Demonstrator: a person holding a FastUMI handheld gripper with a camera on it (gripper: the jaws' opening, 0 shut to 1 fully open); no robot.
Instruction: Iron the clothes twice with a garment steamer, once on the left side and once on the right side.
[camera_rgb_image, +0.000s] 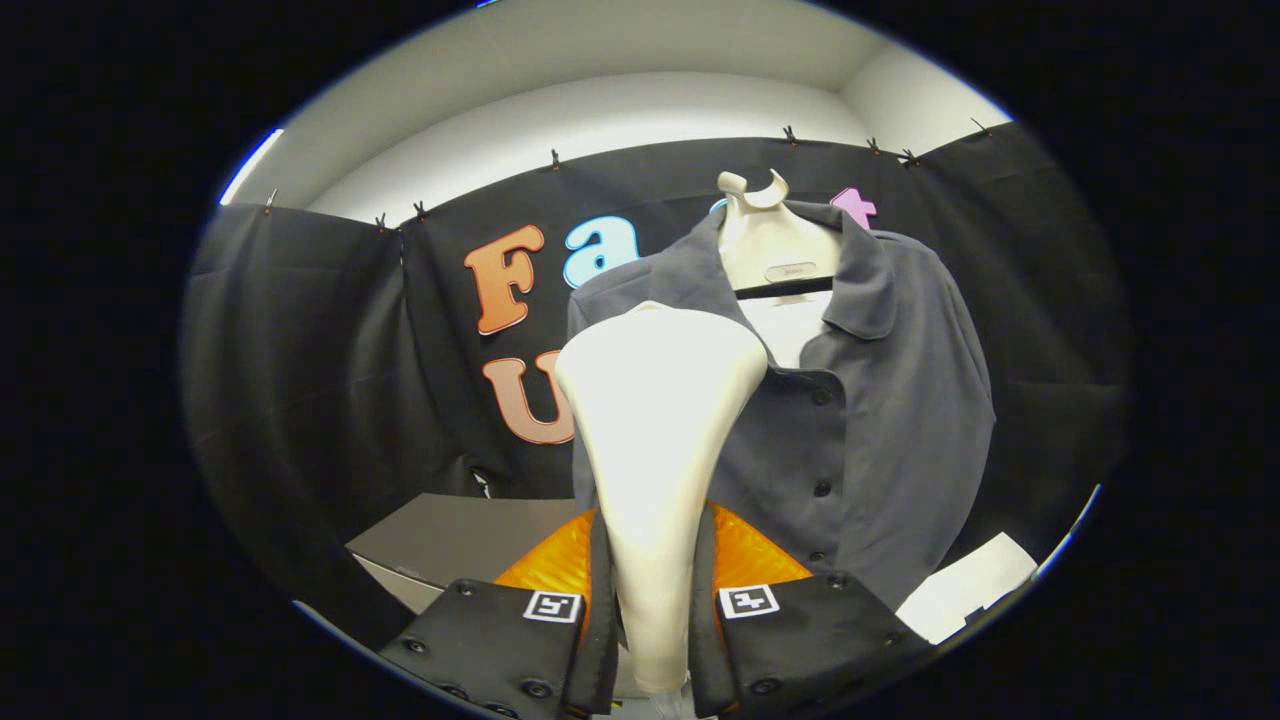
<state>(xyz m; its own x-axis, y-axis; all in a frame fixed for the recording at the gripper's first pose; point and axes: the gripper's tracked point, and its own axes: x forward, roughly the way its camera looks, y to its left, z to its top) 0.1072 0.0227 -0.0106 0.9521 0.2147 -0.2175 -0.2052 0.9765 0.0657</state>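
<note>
1. The grey shirt (880, 400) is the biggest thing here, hanging on a pale hanger form (768, 250) in front of the black cloth wall (300, 380). It lies beyond the tongs, toward one o'clock from them. Its collar is spread open and a row of dark buttons (822, 488) runs down the front.
2. The garment steamer (655, 440) comes next: a cream body, narrow at the handle and flaring to a wide head at twelve o'clock. The head sits over the shirt's edge at the nine o'clock side; whether it touches the cloth I cannot tell.
3. The tongs (650, 620) are closed on the steamer's handle, one finger pressing on each side, holding it upright.
4. A grey box (450, 540) stands at ten o'clock from the tongs, low against the wall.
5. A white sheet (965, 585) lies at three o'clock, below the shirt's hem.
</note>
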